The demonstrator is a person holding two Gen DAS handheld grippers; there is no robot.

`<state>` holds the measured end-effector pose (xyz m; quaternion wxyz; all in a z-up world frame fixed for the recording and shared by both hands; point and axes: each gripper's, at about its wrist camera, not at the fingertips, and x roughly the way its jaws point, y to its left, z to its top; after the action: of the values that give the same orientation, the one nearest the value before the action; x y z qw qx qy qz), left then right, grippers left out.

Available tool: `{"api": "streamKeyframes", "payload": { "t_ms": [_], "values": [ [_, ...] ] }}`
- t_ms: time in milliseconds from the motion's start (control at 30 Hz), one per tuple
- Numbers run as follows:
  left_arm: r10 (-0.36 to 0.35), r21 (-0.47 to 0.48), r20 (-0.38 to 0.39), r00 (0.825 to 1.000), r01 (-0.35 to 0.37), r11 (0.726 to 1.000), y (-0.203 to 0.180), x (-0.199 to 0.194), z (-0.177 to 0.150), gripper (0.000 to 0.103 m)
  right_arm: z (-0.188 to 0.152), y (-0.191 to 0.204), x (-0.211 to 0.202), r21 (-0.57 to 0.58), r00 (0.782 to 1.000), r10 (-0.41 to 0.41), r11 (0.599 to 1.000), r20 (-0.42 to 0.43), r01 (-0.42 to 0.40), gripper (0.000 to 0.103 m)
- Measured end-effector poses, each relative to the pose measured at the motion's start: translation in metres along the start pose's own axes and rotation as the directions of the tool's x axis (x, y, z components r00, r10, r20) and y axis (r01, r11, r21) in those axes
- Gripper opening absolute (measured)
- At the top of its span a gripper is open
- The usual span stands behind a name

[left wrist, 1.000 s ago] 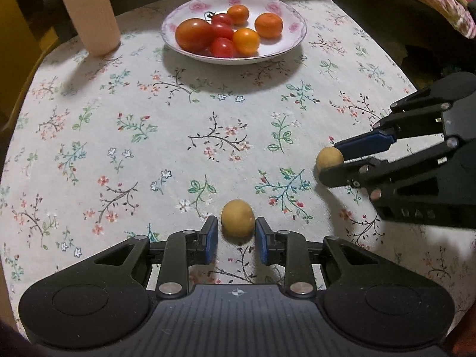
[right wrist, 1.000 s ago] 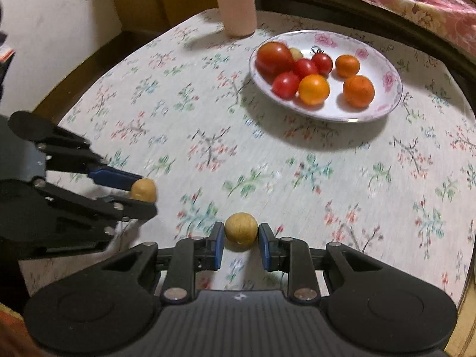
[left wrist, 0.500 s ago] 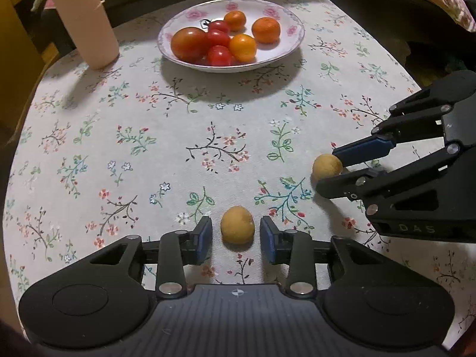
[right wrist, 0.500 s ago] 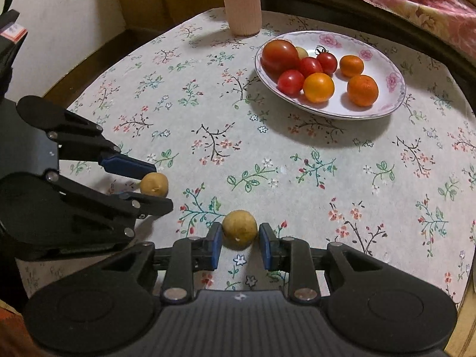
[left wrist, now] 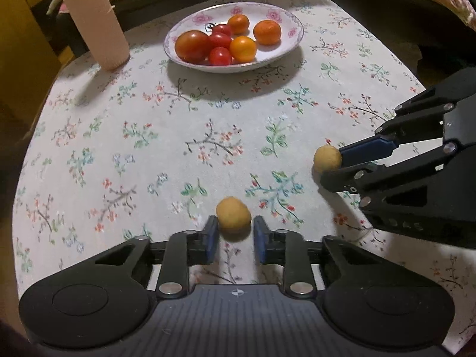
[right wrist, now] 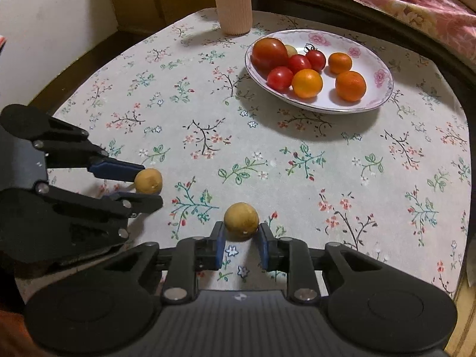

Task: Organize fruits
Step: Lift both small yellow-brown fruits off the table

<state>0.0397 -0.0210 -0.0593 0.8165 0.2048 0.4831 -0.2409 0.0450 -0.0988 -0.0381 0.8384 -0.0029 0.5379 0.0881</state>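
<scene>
From the left wrist camera, the left gripper (left wrist: 233, 233) has a small yellow-brown fruit (left wrist: 233, 218) between its blue pads. The jaws have just squeezed in as far as they go, and the pads press on the fruit's two sides. Off to the right is the right gripper (left wrist: 334, 163), with a second yellow-brown fruit (left wrist: 327, 158) pinched at its tips. Far ahead of the jaws sits the flowered plate (left wrist: 279, 50), full of red and orange fruits. A tall pink cup (left wrist: 93, 22) stands ahead and to the left.

From the right wrist camera, the right gripper (right wrist: 240, 236) is almost closed, with its pads tight on its own fruit (right wrist: 241, 220). The left gripper (right wrist: 145, 186) is off to the left, holding its fruit (right wrist: 148, 181).

I think this is the grabbing step, with both fruits caught near the flowery cloth (right wrist: 297, 154). Next, each needs a gentle lift, a carry forward to the plate (right wrist: 373, 98), and a soft drop into a free spot.
</scene>
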Motion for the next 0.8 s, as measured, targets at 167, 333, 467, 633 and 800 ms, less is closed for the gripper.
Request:
{"api": "streamKeyframes", "payload": {
  "t_ms": [167,333,467,633,800],
  "values": [
    [0.023,0.03,-0.004,1.0,-0.023,0.999,-0.01,-0.007,0.0,0.028,-0.006,0.007,-0.006,-0.009,1.0,-0.027,1.0,-0.009,0.027,0.024],
    [-0.006,0.016,-0.009,1.0,0.006,1.0,-0.008,-0.001,-0.001,0.028,-0.012,0.004,-0.011,0.025,0.999,-0.04,0.999,-0.009,0.04,0.024],
    [-0.038,-0.013,-0.003,0.999,0.038,0.999,-0.001,0.001,-0.001,0.028,-0.012,0.006,-0.008,0.017,0.999,-0.053,0.998,-0.005,0.053,0.024],
    [-0.066,-0.043,0.004,0.998,0.066,0.997,0.007,0.001,-0.003,0.029,-0.008,0.004,-0.007,0.031,0.999,-0.048,0.998,0.002,0.048,0.024],
    [-0.067,-0.068,0.007,0.998,0.067,0.995,0.011,0.002,0.003,0.032,-0.007,0.004,-0.007,0.035,0.999,-0.037,0.999,0.005,0.037,0.024]
  ]
}}
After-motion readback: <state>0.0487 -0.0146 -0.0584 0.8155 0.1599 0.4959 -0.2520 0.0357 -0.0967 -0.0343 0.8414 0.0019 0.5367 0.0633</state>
